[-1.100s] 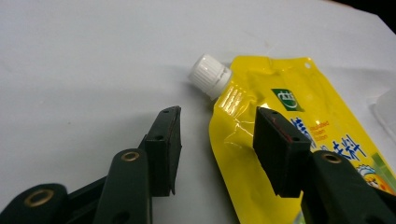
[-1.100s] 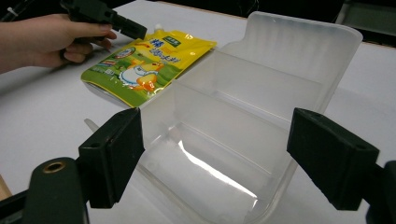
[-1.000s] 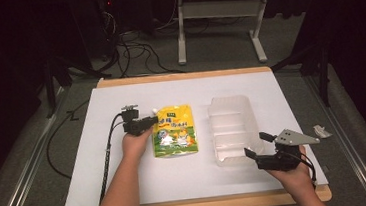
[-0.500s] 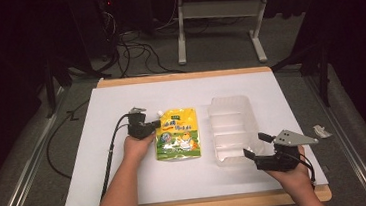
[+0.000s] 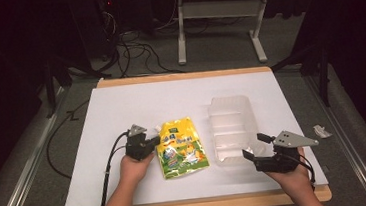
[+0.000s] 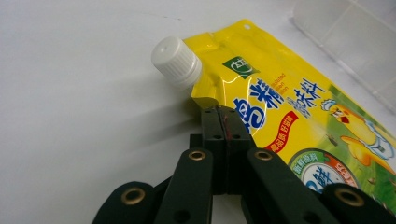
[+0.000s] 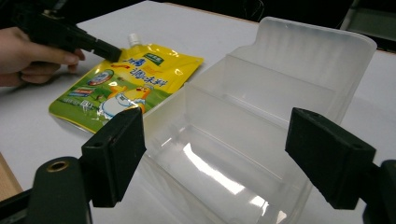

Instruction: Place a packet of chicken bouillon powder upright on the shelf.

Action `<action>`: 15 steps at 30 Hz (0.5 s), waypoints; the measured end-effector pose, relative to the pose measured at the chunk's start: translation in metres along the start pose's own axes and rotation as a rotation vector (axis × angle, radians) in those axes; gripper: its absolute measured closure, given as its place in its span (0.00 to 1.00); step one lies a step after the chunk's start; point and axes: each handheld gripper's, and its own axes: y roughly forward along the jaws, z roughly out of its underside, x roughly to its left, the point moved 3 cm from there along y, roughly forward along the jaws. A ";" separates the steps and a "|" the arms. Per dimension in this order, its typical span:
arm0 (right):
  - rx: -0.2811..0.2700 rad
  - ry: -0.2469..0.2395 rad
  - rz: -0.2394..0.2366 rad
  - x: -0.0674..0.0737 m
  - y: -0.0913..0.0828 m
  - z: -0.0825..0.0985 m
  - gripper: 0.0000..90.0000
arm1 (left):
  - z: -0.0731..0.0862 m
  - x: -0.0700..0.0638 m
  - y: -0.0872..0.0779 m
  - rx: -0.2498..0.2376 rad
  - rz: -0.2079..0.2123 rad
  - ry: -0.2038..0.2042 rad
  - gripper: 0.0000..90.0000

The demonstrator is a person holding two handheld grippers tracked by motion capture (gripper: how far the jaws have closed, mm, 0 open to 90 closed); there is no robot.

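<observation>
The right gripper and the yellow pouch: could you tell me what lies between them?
In the right gripper view, the clear plastic container stands between the open right gripper and the yellow pouch.

Lab or test room, not a home. A bench (image 5: 121, 108) covered with a plain white sheet stands on grey carpet (image 5: 30, 161). Loose black cables (image 5: 131, 50) lie behind it, beside a metal desk frame (image 5: 217, 27). Surroundings are dark.

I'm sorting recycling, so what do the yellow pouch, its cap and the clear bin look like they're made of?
Yellow pouch: likely flexible plastic film, glossy; it creases and reflects light. Cap: white, ridged, matte, probably hard plastic. Clear bin: translucent, slightly frosted rigid plastic; the table shows through its walls.
</observation>
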 end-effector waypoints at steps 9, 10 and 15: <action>-0.010 -0.013 0.008 0.004 -0.002 -0.002 0.23 | 0.017 -0.035 -0.043 -0.156 -0.166 0.017 1.00; -0.011 -0.016 0.010 0.005 -0.002 -0.002 0.23 | 0.018 -0.038 -0.045 -0.171 -0.184 0.027 1.00; -0.009 -0.014 0.017 0.007 -0.002 -0.002 0.23 | 0.021 -0.047 -0.049 -0.240 -0.221 0.024 1.00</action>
